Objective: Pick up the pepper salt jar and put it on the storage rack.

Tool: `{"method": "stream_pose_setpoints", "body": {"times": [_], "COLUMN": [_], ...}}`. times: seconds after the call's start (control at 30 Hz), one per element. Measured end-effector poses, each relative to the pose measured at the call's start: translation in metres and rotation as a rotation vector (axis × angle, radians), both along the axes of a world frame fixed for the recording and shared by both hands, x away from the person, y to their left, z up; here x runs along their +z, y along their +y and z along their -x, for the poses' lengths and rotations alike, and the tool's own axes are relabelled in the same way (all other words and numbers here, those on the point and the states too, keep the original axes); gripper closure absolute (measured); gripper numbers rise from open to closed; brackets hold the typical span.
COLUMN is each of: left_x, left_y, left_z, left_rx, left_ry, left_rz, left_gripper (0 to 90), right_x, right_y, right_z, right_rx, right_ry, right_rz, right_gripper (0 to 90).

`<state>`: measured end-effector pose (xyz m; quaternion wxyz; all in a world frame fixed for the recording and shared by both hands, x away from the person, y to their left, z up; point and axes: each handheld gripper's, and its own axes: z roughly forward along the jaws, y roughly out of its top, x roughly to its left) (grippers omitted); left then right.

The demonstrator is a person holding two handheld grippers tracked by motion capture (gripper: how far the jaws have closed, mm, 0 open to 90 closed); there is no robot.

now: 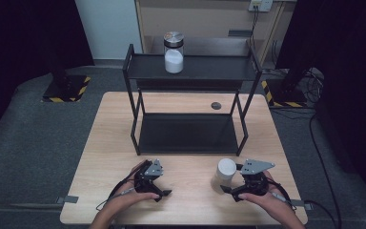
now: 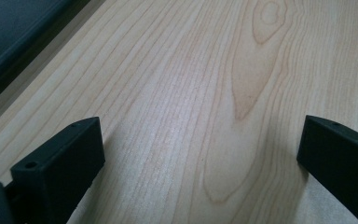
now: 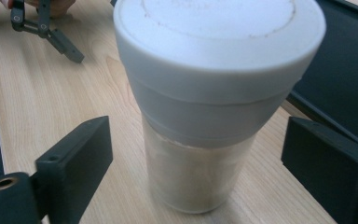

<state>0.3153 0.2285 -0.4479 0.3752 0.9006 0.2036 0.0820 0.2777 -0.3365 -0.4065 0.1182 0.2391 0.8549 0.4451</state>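
Observation:
A jar with a wide white lid (image 1: 226,172) stands upright on the wooden table (image 1: 186,210), front right. In the right gripper view the white-lidded jar (image 3: 214,70) has a clear body with pale contents. It stands between the jaws of my right gripper (image 3: 196,158), which is open with a gap on each side. From above, the right gripper (image 1: 229,179) points left at the jar. My left gripper (image 1: 164,184) rests at the front left, open over bare wood (image 2: 200,149). The left gripper (image 3: 51,32) also shows far off in the right gripper view.
A black two-tier shelf (image 1: 138,71) stands at the middle and back of the table. On its top tier is a glass jar (image 1: 174,53) with a metal lid, half full of white powder. A small dark disc (image 1: 216,105) lies on the table behind the shelf.

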Motion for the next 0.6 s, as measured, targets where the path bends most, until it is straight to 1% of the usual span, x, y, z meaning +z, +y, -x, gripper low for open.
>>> {"method": "stream_pose_setpoints", "body": {"times": [0.07,0.2,0.5,0.6], "left_x": [0.0,0.0,0.0,0.0], "left_y": [0.0,0.0,0.0,0.0], "left_z": [0.0,0.0,0.0,0.0], "left_rx": [0.0,0.0,0.001,0.001], "left_ry": [0.0,0.0,0.0,0.0], "left_rz": [0.001,0.001,0.001,0.001], "left_gripper": [0.0,0.0,0.0,0.0], "right_x": [-0.001,-0.004,-0.011,-0.013], "right_y": [0.001,0.003,0.01,0.012], "right_z": [0.0,0.0,0.006,0.008], "right_rx": [-0.006,-0.013,-0.044,-0.053], "right_ry": [0.003,-0.004,-0.044,-0.056], "right_rz": [-0.009,-0.031,-0.055,-0.061], "right_gripper": [13.6,19.1,33.5,34.6]}}
